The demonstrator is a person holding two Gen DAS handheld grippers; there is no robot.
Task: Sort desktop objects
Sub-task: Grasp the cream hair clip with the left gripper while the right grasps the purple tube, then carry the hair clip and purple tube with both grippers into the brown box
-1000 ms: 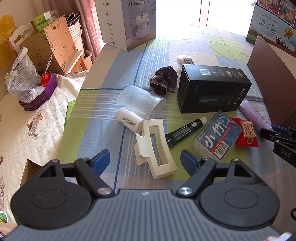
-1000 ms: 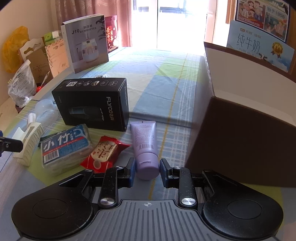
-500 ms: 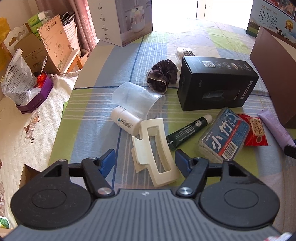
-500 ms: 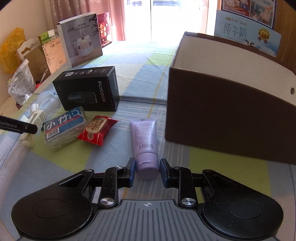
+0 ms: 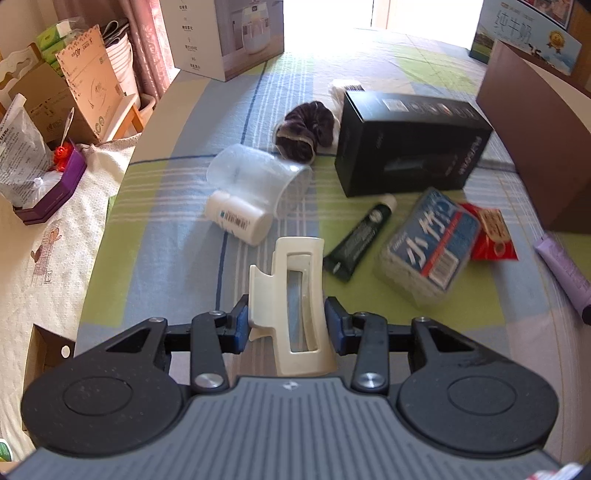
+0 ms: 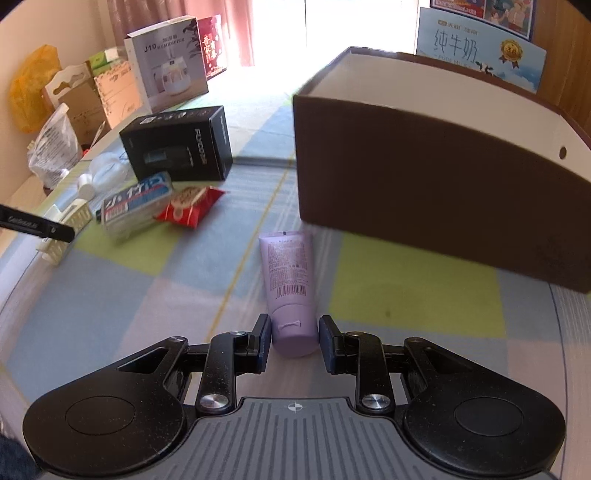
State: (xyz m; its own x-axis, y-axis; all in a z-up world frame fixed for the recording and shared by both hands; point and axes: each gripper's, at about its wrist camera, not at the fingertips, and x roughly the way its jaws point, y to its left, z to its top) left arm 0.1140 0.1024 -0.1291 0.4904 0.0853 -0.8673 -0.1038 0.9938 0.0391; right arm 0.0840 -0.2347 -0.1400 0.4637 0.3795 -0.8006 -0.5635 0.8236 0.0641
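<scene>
Daylight from the far window (image 5: pixel 328 22) blows out white; fisheye edges bend, right-wrist view motion-blurred.

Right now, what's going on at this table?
A person is sorting clutter with a handheld gripper in each hand. The left gripper is closing its fingers around a cream hair clip that lies on the checked cloth. The right gripper holds a purple tube by its cap end, in front of the brown box. A black box, clear cup, white bottle, green tube and snack packet lie unsorted.
</scene>
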